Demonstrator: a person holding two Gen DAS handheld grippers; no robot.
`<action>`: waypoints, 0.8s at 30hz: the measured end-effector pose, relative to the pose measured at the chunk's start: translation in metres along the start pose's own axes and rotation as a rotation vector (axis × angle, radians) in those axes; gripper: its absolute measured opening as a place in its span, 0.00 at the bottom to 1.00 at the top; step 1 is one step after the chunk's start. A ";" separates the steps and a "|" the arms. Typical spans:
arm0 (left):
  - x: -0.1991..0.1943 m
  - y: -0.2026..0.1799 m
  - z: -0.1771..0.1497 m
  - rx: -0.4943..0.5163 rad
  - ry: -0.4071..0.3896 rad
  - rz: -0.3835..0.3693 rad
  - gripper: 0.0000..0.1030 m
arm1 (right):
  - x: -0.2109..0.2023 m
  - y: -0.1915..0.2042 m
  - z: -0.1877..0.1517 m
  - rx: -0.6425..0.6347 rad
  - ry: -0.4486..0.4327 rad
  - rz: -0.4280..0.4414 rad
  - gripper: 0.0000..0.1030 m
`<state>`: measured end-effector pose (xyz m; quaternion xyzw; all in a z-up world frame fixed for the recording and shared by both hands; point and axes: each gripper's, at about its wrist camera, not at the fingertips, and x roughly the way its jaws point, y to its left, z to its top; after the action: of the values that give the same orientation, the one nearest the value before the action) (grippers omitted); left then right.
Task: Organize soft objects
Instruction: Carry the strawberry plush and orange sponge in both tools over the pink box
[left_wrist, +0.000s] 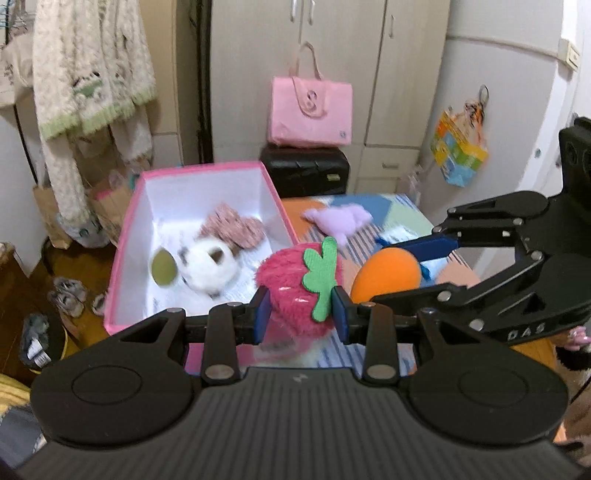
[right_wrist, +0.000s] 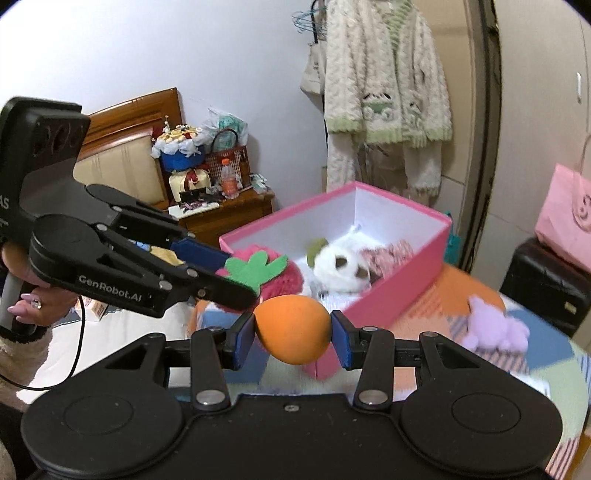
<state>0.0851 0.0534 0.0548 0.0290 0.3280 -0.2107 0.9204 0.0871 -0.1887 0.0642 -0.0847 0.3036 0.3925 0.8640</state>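
Your left hand-held gripper (left_wrist: 301, 317) clamps the strawberry plush (left_wrist: 299, 288); the right hand-held gripper (right_wrist: 293, 332) clamps the orange ball (right_wrist: 293, 328). The pink box (left_wrist: 125, 254) lies ahead-left, nearer the left.

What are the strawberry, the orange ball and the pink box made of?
The strawberry looks like fuzzy plush with a flat felt leaf: its pink pile is shaggy. The orange ball seems to be soft foam or rubber, since its skin is smooth and matt, though I can't be sure. The pink box looks like stiff cardboard, with thin straight walls, white inside.
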 end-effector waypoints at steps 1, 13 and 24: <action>0.001 0.004 0.005 -0.004 -0.011 0.004 0.33 | 0.003 0.001 0.005 -0.011 -0.005 -0.005 0.48; 0.074 0.071 0.059 -0.118 -0.057 0.081 0.33 | 0.078 -0.051 0.064 0.024 -0.068 0.005 0.48; 0.169 0.129 0.071 -0.255 0.070 0.153 0.33 | 0.181 -0.092 0.099 -0.106 0.051 0.002 0.49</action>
<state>0.2976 0.0951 -0.0042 -0.0560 0.3806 -0.0954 0.9181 0.2914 -0.0999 0.0278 -0.1400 0.3045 0.4064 0.8500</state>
